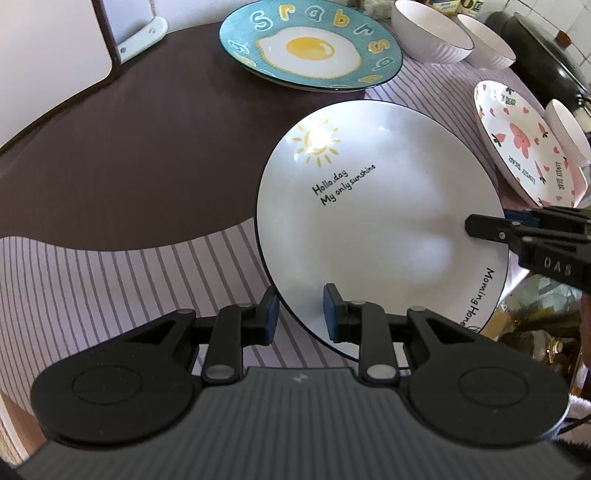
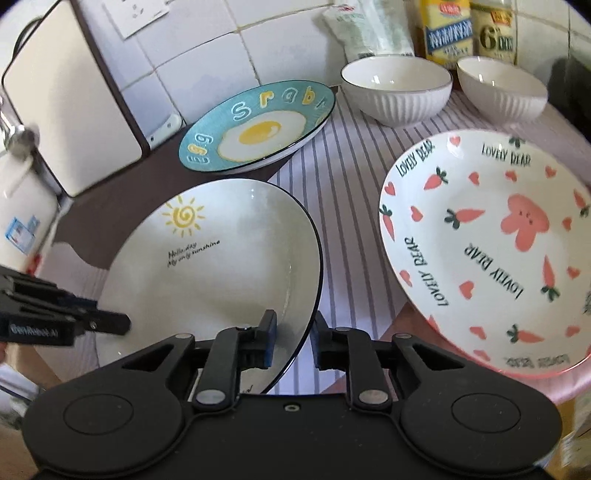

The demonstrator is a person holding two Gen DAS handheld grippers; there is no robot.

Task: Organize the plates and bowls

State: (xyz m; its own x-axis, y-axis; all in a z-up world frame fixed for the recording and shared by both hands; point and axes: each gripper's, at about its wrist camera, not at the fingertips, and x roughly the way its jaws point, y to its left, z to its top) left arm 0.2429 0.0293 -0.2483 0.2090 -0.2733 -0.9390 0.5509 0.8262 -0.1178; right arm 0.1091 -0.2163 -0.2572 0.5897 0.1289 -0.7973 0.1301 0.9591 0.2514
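A white plate with a sun drawing (image 1: 369, 206) (image 2: 207, 280) lies on the striped cloth. My left gripper (image 1: 300, 291) straddles its near rim. One pad tip sits against the rim's outer edge and the other rests on the inner wall, so it is shut on the plate. My right gripper (image 2: 293, 315) straddles the opposite rim with a gap on both sides, so it is open. It also shows in the left wrist view as the right gripper (image 1: 495, 221). A teal egg plate (image 1: 310, 48) (image 2: 255, 133) and a pink bear plate (image 1: 524, 147) (image 2: 491, 240) lie nearby.
Two ribbed white bowls (image 2: 395, 88) (image 2: 502, 88) stand at the back by food packets (image 2: 448, 26). A white board (image 2: 70, 99) leans against the tiled wall at the left. A dark pan (image 1: 535, 44) sits at the far right. A brown mat (image 1: 129, 155) covers the left of the table.
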